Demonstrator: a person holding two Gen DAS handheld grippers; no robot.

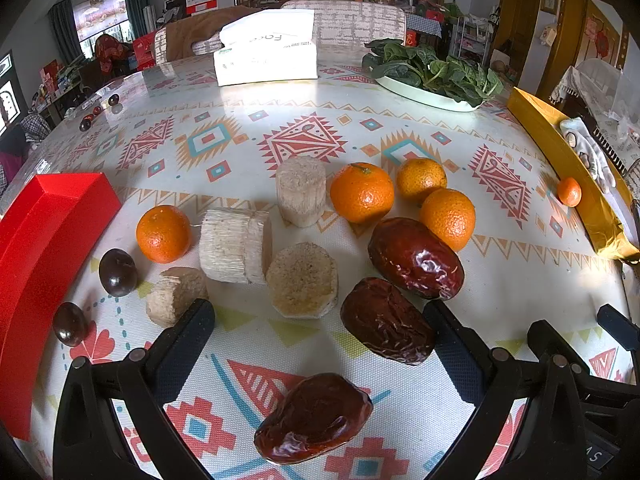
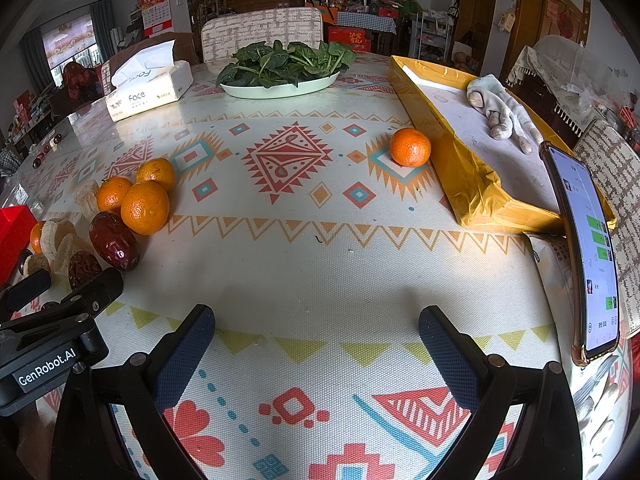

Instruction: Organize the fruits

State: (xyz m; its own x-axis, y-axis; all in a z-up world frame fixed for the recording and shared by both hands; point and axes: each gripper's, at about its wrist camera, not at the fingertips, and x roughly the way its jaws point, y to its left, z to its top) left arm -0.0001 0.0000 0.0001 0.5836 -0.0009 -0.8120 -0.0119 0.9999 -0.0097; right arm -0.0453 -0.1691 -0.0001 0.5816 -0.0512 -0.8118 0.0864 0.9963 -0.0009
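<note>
L gripper (image 1: 318, 344): fingers wide apart, holding nothing; one date (image 1: 314, 418) lies on the cloth between them, low in view, touching neither.
R gripper (image 2: 316, 344): fingers wide apart, empty; bare cloth (image 2: 320, 272) between and ahead.
Dates: 2nd date (image 1: 386, 320) just inside L gripper's right finger; 3rd date (image 1: 414, 258) behind it, touching an orange.
Oranges: cluster of three (image 1: 362, 198) mid-table, w/ one orange (image 1: 163, 233) apart to the left; lone orange (image 2: 410, 147) right up against the gold tray wall.
Cakes: four pale round cakes (image 1: 302, 280) packed between the left orange and the dates, little gap btwn them.
Plums: two dark plums (image 1: 117, 272) near the red box.
Left edge: red box (image 1: 40, 248) runs along the table's left side.
Right edge: gold tray (image 2: 472, 184) w/ glove (image 2: 502, 114) inside; phone (image 2: 584, 248) propped upright near tray's front corner.
Far edge: tissue pack (image 2: 150, 90), greens plate (image 2: 280, 88).
Open room: wide bare stretch of cloth from R gripper to the lone orange; L side crowded.
</note>
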